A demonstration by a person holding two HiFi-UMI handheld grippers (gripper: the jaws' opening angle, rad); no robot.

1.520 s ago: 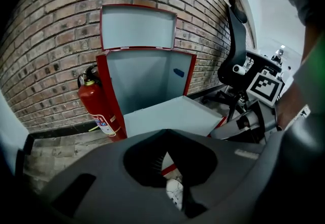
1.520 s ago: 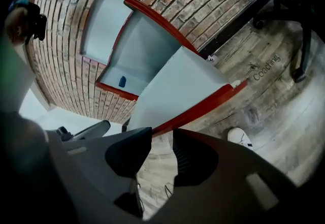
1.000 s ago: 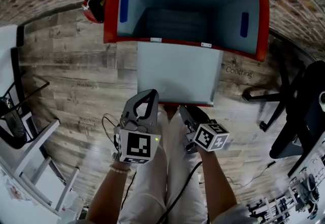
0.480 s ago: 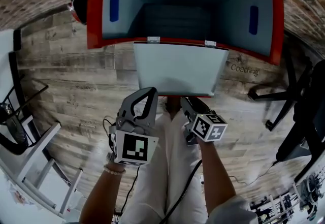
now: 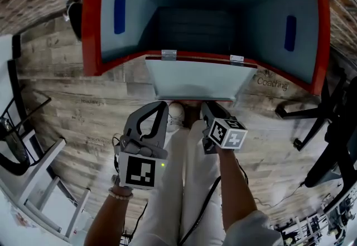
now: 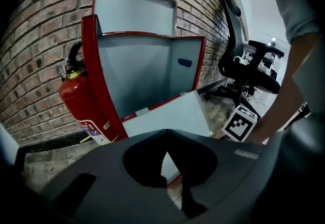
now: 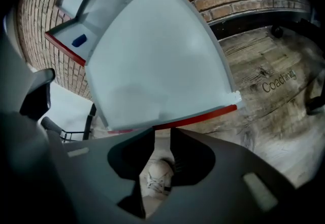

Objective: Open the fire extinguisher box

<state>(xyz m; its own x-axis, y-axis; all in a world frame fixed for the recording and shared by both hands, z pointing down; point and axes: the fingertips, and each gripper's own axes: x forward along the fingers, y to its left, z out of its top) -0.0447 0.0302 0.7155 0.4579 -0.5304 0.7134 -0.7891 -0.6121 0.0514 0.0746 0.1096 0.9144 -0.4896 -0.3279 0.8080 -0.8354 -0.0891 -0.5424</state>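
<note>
The fire extinguisher box (image 5: pixel 93 22) stands on the wooden floor (image 5: pixel 67 100) against a brick wall (image 6: pixel 35 40), straight ahead of the person, with its red frame open and the pale inside empty. It looks like painted sheet metal: stiff, too heavy to shift by accident, and smooth enough to slip under a pinch.

Its front door (image 5: pixel 195 80) hangs outward and down from two small hinges (image 5: pixel 169 54) on the lower rim. As a thin, rigid panel it likely swings freely and would drop under its own weight. The best hold is the red free edge, far from the hinges and near the middle.

The right tool (image 5: pixel 207 106) sits just at that edge. Its jaws have just been closing but are still apart, with only a white shoe (image 7: pixel 157 177) seen through the gap. The left tool (image 5: pixel 160 106) hangs near, clenched on nothing.
</note>
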